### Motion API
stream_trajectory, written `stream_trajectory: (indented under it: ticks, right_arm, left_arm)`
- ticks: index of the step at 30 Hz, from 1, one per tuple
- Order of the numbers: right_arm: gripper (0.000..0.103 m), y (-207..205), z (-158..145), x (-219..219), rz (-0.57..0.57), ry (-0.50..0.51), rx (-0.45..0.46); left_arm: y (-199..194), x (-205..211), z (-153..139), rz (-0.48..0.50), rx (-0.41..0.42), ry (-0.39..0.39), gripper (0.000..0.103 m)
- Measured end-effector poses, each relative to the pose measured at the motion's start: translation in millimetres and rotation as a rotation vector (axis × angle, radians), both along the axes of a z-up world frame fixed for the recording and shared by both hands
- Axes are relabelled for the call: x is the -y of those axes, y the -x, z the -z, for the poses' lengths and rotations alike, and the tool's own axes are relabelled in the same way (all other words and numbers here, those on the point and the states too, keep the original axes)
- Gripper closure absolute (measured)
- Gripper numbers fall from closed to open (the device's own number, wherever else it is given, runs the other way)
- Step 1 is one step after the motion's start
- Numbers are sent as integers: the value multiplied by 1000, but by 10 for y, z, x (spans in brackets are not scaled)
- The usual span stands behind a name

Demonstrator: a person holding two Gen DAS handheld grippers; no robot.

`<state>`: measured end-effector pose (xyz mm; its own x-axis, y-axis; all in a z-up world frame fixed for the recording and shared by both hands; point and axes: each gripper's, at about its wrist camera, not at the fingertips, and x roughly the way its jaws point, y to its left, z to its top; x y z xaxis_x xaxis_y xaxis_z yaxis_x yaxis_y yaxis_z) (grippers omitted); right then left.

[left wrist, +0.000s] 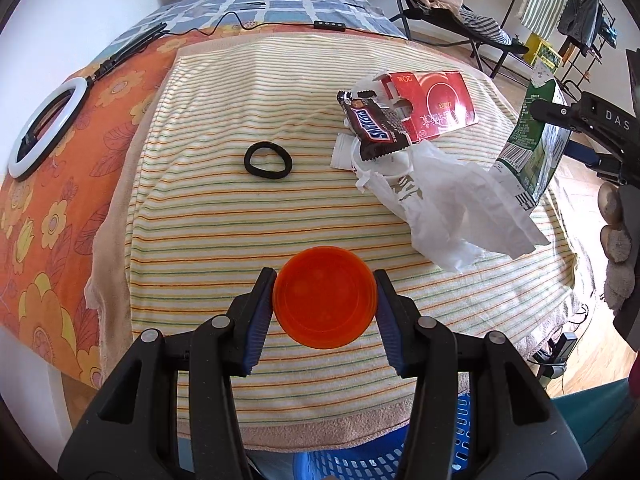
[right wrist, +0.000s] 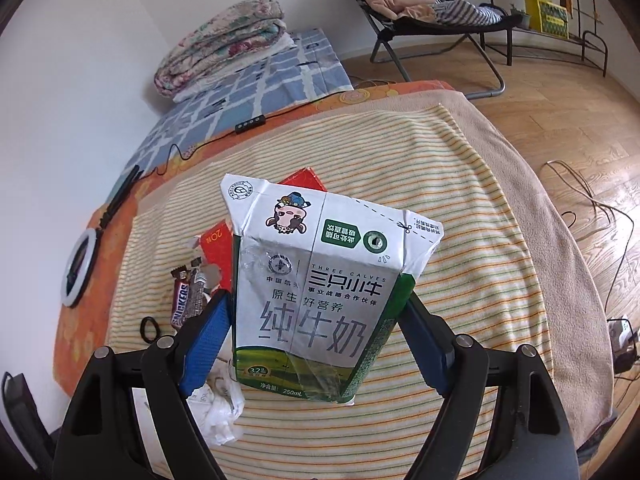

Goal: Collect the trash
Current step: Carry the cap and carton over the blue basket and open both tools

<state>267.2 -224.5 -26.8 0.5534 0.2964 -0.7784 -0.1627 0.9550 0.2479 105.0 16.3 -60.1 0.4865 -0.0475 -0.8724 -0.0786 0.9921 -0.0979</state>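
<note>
My left gripper (left wrist: 325, 303) is shut on an orange plastic cup (left wrist: 325, 300), held above the striped towel (left wrist: 224, 216) near its front edge. My right gripper (right wrist: 318, 320) is shut on a white and green milk carton (right wrist: 320, 292), lifted off the towel; the carton also shows at the right of the left wrist view (left wrist: 536, 140). On the towel lie a Snickers wrapper (left wrist: 376, 126), a torn red box (left wrist: 436, 104), a crumpled white plastic bag (left wrist: 448, 204) and a black hair tie (left wrist: 267, 161).
A blue plastic basket (left wrist: 360, 456) sits below the towel's front edge. A ring light (left wrist: 44, 128) with its cable lies on the orange flowered sheet at the left. A folded quilt (right wrist: 224, 48), a folding chair (right wrist: 432, 12) and floor cables (right wrist: 592, 200) surround the bed.
</note>
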Motion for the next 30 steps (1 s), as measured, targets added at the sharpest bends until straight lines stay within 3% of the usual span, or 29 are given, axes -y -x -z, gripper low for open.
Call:
stream_trajectory:
  ticks: [4,15,23,30]
  right_arm:
    - [21,201,-181,13,-44,31,70]
    - [21,991,-437,16,-220,19,129]
    - [21,1542,-334,-29,-338,37,123]
    - [21,1973,-62,-137,-437,78,90]
  left_arm:
    - [144,18,-87,13,17,16,54]
    - [666,286,-238,81,43,31,54]
    - [995,458,-106,123,12,46,54]
    - [1216,525,152,138,-46,48,54]
